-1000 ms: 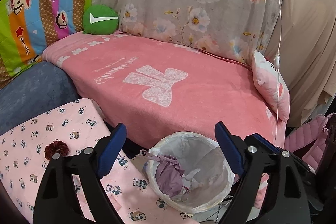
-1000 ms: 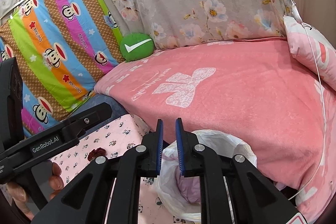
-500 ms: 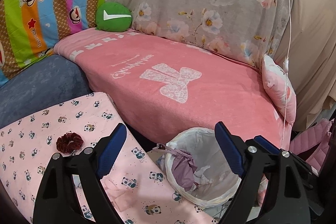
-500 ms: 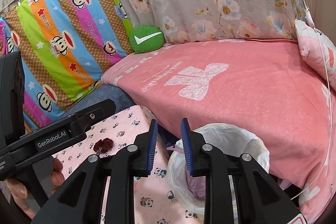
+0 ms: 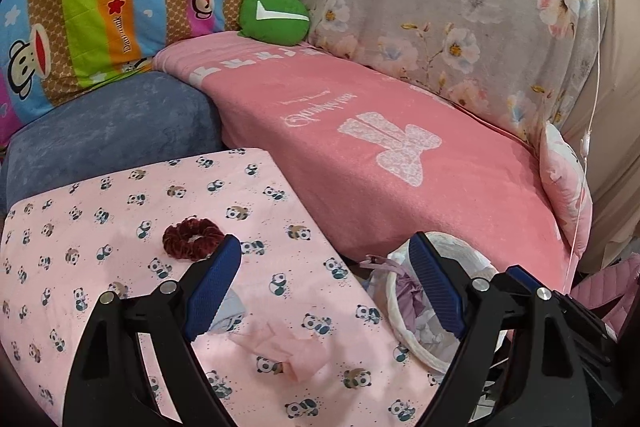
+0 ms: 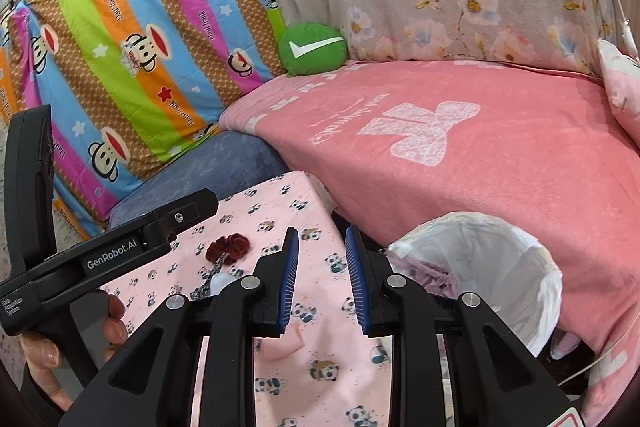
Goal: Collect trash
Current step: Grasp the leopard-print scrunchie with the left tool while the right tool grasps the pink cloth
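Observation:
A crumpled pink tissue and a pale blue-white paper wad lie on the pink panda-print cloth. My left gripper hovers above them, wide open and empty. A dark red scrunchie sits just beyond its left fingertip. The white-lined trash bin stands to the right, with a purple bag inside. My right gripper is open by a narrow gap with nothing in it, above the same cloth. Under it show the tissue, wad, scrunchie and bin.
A pink blanket covers the sofa behind the cloth, with a green round cushion and a pink pillow on it. A blue cushion lies at left. A hand holds the left tool.
Both views have swung left over the panda cloth, so the bin slid right and the tissue and paper wad came into sight. The right jaws parted slightly.

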Available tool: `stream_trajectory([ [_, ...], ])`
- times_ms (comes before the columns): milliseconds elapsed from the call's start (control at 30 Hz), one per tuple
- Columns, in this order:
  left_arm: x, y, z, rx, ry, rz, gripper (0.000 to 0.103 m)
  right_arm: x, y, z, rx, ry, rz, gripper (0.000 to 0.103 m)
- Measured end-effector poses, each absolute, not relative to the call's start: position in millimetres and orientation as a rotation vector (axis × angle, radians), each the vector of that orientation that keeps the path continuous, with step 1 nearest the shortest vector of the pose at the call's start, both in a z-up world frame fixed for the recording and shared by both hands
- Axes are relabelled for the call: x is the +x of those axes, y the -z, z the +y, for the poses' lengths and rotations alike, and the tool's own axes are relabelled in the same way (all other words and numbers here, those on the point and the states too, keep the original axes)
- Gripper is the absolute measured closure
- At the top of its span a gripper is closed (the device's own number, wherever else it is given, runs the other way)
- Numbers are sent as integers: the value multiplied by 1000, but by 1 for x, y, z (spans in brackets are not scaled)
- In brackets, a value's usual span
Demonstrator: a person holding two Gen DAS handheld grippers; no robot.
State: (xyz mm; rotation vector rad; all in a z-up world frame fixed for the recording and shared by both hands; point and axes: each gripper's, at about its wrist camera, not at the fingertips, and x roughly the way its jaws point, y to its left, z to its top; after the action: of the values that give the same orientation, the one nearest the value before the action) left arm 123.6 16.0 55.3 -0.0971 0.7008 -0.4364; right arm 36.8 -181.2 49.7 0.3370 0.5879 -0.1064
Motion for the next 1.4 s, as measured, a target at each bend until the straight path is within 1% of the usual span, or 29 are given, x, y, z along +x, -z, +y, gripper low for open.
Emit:
stream_trajectory([
  [233,129,-35,56,-110,349,733,21,51,-35,-144,319,58,636,75],
  [300,130,-28,66,-112,328,749,21,55,-26,-131,317,47,657,69],
  [333,131,-24,71,-110,315,756,21,59,-19,-124,315,37,675,69],
  [433,133,-11,86,-106,281,780,21,63,-7,-111,304,28,701,69],
  [833,147,55,131,-107,186,942,21,89,73,-78,307,25,882,68],
  [1000,156,70,135,-135,190,980,21,98,99,-74,314,30,933,68],
  [1233,175,86,130,-131,211,1011,22,112,120,-74,316,29,975,68],
  [1300,179,92,130,-131,216,1023,26,115,122,-73,308,31,977,68],
  [1333,182,94,130,-132,223,1031,32,116,122,-72,300,33,974,69],
  [1367,184,98,132,-137,229,1042,35,118,122,-70,281,35,974,70],
  [1400,187,100,133,-145,231,1051,37,119,123,-69,275,35,974,72],
])
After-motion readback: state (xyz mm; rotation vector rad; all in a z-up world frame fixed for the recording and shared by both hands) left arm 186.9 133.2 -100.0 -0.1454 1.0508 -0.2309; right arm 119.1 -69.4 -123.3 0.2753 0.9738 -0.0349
